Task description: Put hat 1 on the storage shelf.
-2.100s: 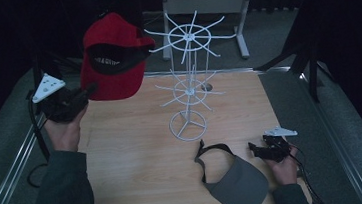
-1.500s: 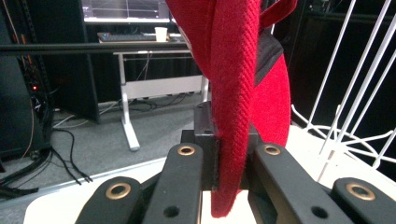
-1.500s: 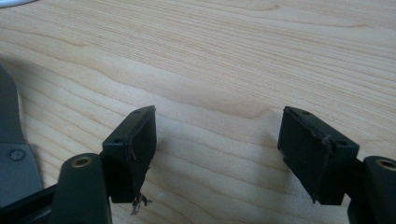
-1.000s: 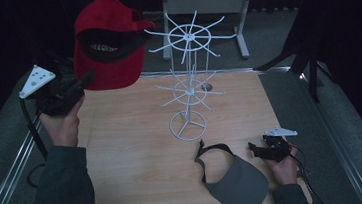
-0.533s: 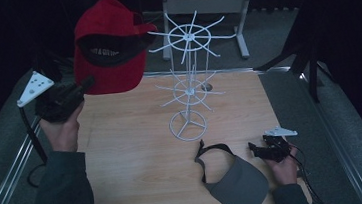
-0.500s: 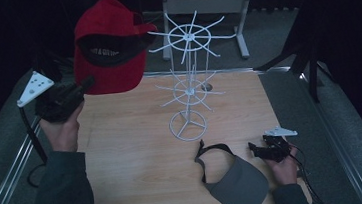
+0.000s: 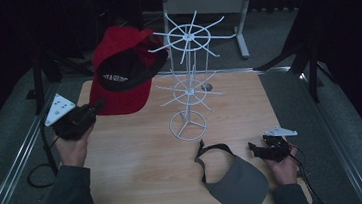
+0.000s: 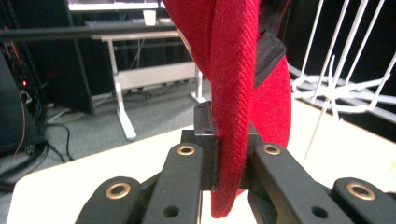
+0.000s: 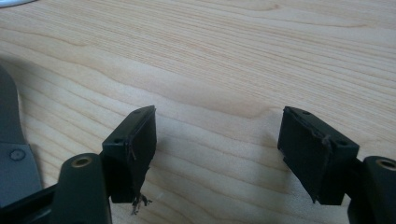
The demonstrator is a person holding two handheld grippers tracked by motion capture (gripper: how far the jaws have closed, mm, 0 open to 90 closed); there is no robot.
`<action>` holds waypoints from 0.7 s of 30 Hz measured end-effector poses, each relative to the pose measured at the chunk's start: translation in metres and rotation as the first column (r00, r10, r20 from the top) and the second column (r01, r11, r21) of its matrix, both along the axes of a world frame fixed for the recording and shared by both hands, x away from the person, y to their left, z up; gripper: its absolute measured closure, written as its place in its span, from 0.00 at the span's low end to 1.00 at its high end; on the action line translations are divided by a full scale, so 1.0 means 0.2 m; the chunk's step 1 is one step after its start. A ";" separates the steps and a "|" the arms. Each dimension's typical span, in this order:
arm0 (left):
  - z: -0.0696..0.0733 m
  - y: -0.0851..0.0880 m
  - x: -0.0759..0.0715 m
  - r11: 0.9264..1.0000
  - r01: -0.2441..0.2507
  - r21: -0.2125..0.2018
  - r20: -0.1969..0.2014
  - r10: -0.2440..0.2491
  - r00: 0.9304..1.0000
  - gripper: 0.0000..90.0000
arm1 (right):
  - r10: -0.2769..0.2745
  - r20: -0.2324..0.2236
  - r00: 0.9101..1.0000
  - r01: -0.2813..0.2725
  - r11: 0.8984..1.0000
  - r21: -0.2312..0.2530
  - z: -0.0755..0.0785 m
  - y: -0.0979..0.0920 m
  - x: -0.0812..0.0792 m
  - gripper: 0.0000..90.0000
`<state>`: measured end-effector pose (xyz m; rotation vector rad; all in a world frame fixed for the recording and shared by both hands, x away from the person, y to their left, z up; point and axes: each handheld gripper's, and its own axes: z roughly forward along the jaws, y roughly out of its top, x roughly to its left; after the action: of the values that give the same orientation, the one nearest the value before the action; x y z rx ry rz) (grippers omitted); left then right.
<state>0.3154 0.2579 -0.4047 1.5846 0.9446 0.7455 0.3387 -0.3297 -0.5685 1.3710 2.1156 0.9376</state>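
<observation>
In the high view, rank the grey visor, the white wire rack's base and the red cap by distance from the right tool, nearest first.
From the right tool:
1. Grey visor, just to its left on the table's near edge.
2. White wire rack's base, farther left, mid-table.
3. Red cap, far left, clamped in the left tool.

The red cap (image 7: 121, 72) had black lettering on a dark inner band and hung tilted, opening facing the camera, pinched by its brim edge, right up against the white wire rack (image 7: 189, 81), above the table.
</observation>
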 end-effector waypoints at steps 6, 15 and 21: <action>-0.08 -0.02 0.01 1.000 0.000 0.026 -0.039 0.001 0.999 0.95 | 0.000 0.001 1.000 0.000 1.000 0.000 0.00 0.00 0.00 0.31; -0.07 -0.01 -0.01 1.000 0.017 0.008 -0.034 -0.017 0.999 0.76 | -0.001 0.001 1.000 0.001 1.000 0.001 0.00 0.00 0.00 0.31; -0.07 0.02 -0.04 1.000 0.020 -0.004 -0.021 -0.020 1.000 0.66 | -0.001 0.001 1.000 0.001 1.000 0.000 0.00 0.00 0.00 0.31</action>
<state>0.3082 0.2620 -0.4186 1.5990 0.9440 0.7133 0.3388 -0.3297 -0.5686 1.3712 2.1144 0.9383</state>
